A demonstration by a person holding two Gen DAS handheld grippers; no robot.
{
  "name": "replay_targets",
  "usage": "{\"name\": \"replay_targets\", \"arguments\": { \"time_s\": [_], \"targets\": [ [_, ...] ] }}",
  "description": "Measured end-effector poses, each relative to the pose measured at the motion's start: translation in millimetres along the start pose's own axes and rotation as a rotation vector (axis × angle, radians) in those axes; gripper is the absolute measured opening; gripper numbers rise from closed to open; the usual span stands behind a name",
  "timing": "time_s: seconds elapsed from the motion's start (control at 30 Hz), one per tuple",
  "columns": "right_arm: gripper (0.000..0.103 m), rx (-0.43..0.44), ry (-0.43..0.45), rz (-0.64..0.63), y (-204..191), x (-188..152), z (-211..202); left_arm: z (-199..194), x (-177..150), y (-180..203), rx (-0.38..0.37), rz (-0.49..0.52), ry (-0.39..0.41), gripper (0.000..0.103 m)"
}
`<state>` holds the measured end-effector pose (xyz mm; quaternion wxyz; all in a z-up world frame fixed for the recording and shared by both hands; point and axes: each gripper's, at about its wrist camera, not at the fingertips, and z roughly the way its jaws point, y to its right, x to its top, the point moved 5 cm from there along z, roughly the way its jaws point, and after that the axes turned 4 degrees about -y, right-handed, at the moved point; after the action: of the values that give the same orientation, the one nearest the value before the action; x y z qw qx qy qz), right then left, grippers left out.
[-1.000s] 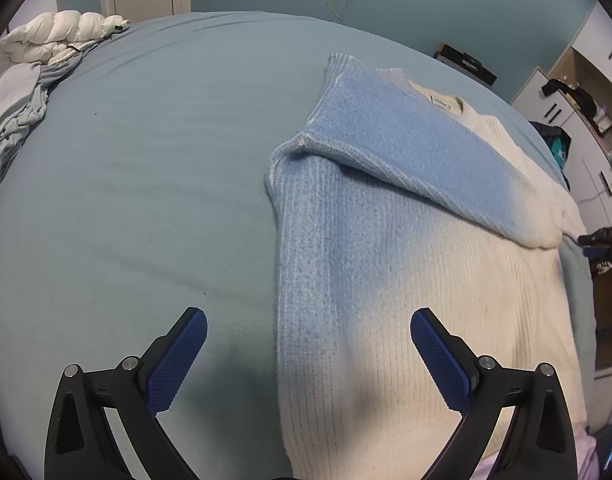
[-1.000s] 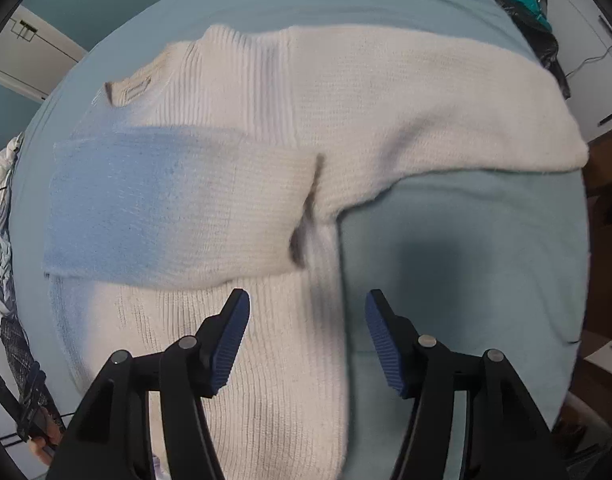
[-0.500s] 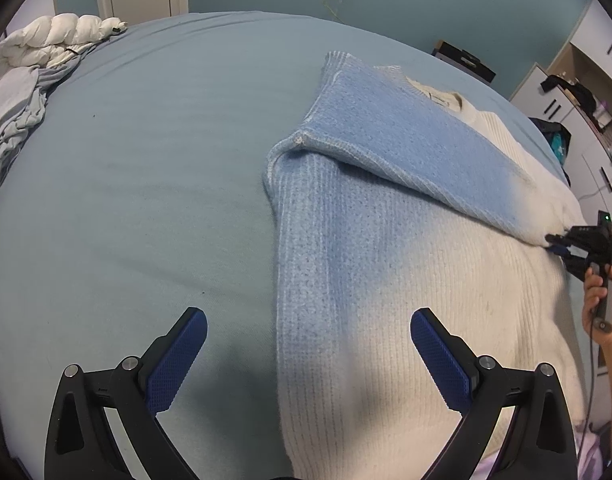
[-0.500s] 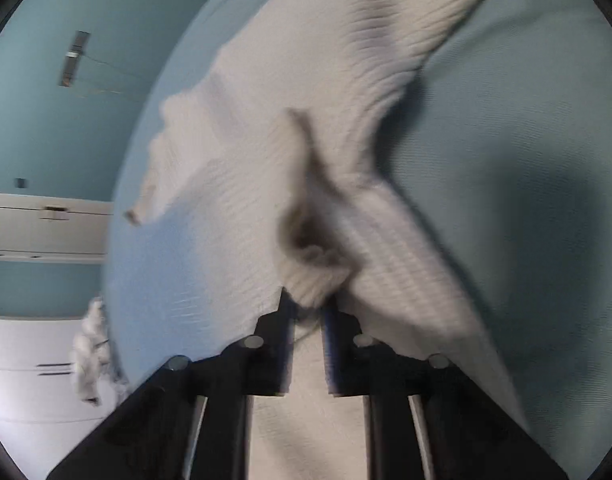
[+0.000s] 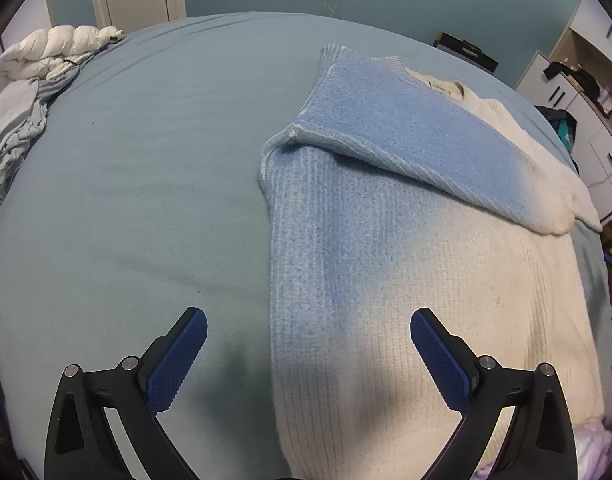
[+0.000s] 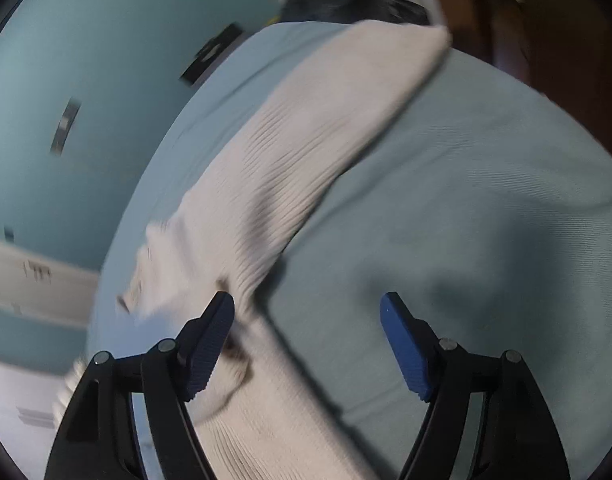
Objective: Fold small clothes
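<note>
Lying flat on the bed (image 5: pixel 137 184) toward its right edge: sweater (image 5: pixel 418 280), one sleeve (image 5: pixel 410 140) folded across the chest. Hovering with jaws apart, gripping nothing: left hand-held gripper (image 5: pixel 308 356), right hand-held gripper (image 6: pixel 308 340).

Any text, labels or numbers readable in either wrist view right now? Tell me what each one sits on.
No text can be read in either view.
Neck label inside the collar of the sweater: a small tag shows in the left wrist view, print too small to read.
Dark plaque on the wall: motion-blurred in the right wrist view, no letters legible.
Cabinets: only handles, no markings.
Both grippers, left and right: no printing visible.
</note>
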<state>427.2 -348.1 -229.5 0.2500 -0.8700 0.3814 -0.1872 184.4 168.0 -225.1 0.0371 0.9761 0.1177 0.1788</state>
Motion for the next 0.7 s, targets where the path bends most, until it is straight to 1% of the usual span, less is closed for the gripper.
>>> {"name": "replay_targets", "arguments": {
  "time_s": [0.03,0.1,0.17,0.2,0.23,0.3,0.33,0.43,0.47,0.5,0.53,0.57,0.6,0.63,0.67,0.7],
  "targets": [
    [0.073,0.038,0.004,0.067,6,15,7,0,0,1,0.005,0.004,0.004,0.102],
    [0.073,0.086,0.038,0.149,17,32,17,0,2,4,0.016,0.012,0.015,0.102],
    [0.073,0.088,0.064,0.182,18,49,28,0,4,6,0.02,0.016,0.032,0.102],
    [0.073,0.07,0.068,0.182,16,56,37,1,5,8,0.019,0.021,0.038,0.102],
    [0.072,0.034,0.069,0.176,17,70,40,1,6,9,0.02,0.03,0.042,0.102],
    [0.072,-0.014,0.072,0.156,11,83,55,3,8,13,0.034,0.054,0.044,0.102],
    [0.072,-0.026,0.07,0.144,8,89,59,5,9,16,0.053,0.076,0.052,0.102],
    [0.072,-0.078,0.063,0.094,-11,102,89,6,12,22,0.109,0.131,0.082,0.102],
    [0.072,-0.129,0.052,0.066,-18,104,101,6,12,25,0.132,0.15,0.094,0.102],
    [0.073,-0.195,0.041,0.03,-21,111,103,7,13,27,0.152,0.17,0.104,0.102],
    [0.073,-0.267,0.049,-0.023,-30,115,111,8,13,27,0.162,0.182,0.108,0.102],
    [0.069,-0.307,0.065,-0.069,-38,117,116,9,13,28,0.167,0.193,0.109,0.102],
    [0.06,-0.34,0.076,-0.115,-48,119,121,10,13,29,0.164,0.199,0.107,0.102],
    [0.025,-0.359,0.078,-0.153,-57,121,126,10,13,28,0.162,0.199,0.105,0.102],
    [0.008,-0.345,0.07,-0.168,-66,123,130,9,12,28,0.161,0.197,0.105,0.102],
    [0.008,-0.353,0.092,-0.165,-73,125,128,8,13,27,0.159,0.191,0.107,0.102]
  ]
}}
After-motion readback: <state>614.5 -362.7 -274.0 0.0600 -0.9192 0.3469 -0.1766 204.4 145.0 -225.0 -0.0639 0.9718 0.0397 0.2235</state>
